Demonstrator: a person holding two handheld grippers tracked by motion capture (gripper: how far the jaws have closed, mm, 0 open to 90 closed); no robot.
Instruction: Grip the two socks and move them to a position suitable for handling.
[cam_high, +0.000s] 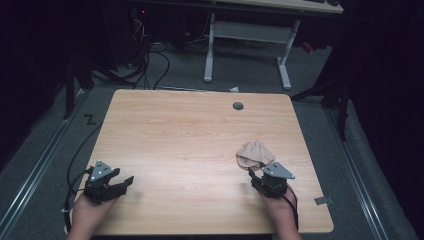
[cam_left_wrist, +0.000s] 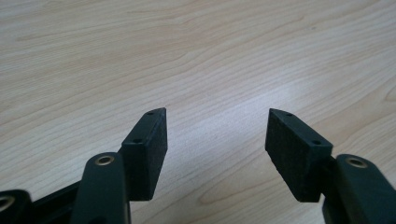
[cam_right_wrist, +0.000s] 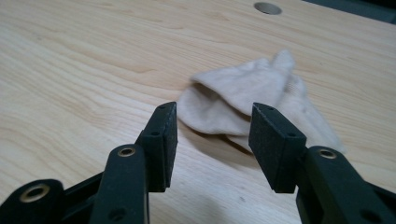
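Claws first: both sit at the near edge of the table, one in each of my hands. My right claw stands partly open with nothing between its pads, and it points straight at a beige sock lying crumpled just beyond the tips, close but not touched. I judge that it is lined up this way to close on the nearest fold of the sock. From above, the sock lies on the table's right side, just in front of the right claw. My left claw is spread wide and empty over bare wood; from above it rests well apart from the sock, which reads as waiting. Farther off, a small round grey hole sits near the far edge. Beyond that, cables and a white desk frame stand on the floor. I can read no brand, label or writing anywhere.
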